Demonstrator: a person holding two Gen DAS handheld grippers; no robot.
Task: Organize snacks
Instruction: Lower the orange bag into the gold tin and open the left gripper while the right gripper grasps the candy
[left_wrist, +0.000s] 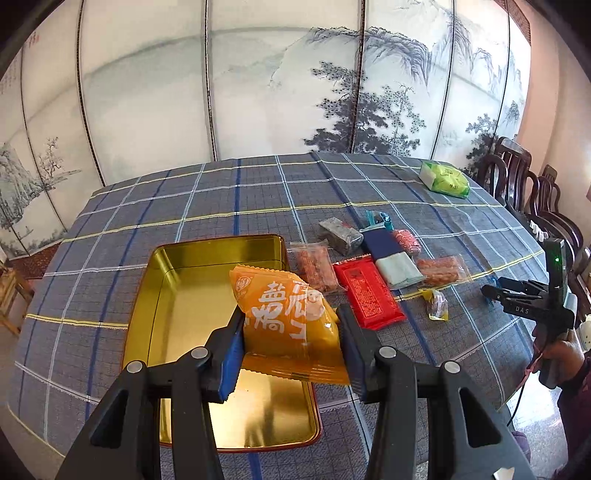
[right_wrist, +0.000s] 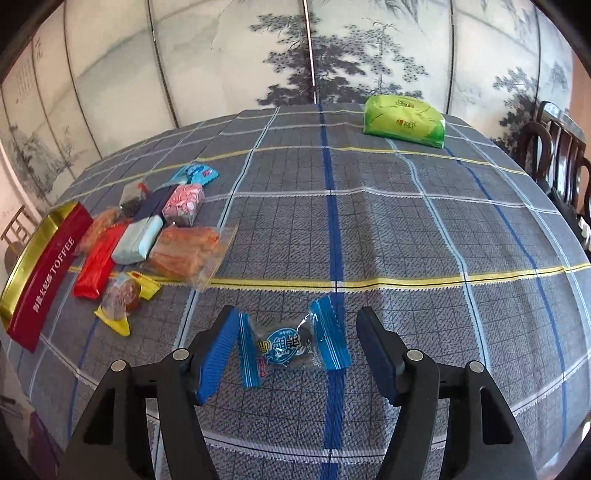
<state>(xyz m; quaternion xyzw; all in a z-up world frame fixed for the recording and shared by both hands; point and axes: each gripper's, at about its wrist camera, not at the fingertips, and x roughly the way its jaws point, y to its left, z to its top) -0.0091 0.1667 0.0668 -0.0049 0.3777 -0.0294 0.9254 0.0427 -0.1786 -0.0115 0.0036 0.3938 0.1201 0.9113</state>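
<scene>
Left wrist view: our left hand-held gripper (left_wrist: 291, 354) is pinching the orange snack packet (left_wrist: 284, 317) by its lower half, hanging over the open gold tin (left_wrist: 173, 280) on the worktop (left_wrist: 147, 206). Risk here: the pads hold slippery film on a puffy pack, so it could slide out early, and since the pack sits toward the tin's right side a sloppy release could land it on the rim or on the cloth. The loose pile, red packet (left_wrist: 369, 295) included, lies just beside the tin's right wall, so a wide swing could scatter it. Right hand-held gripper (left_wrist: 495, 291) shows far right, well apart, state not readable from this view. Right wrist view: our right hand-held gripper (right_wrist: 295, 354) is spread, with the blue-wrapped candy (right_wrist: 291, 347) lying on the cloth between the fingers, nothing pinched. Risk: left finger (right_wrist: 216, 354) is very near the wrapper's twisted end, right finger is further off, so closing off-centre could catch only the tail or push the candy sideways. Green pack (right_wrist: 404, 120) at the far edge is out of the way.
</scene>
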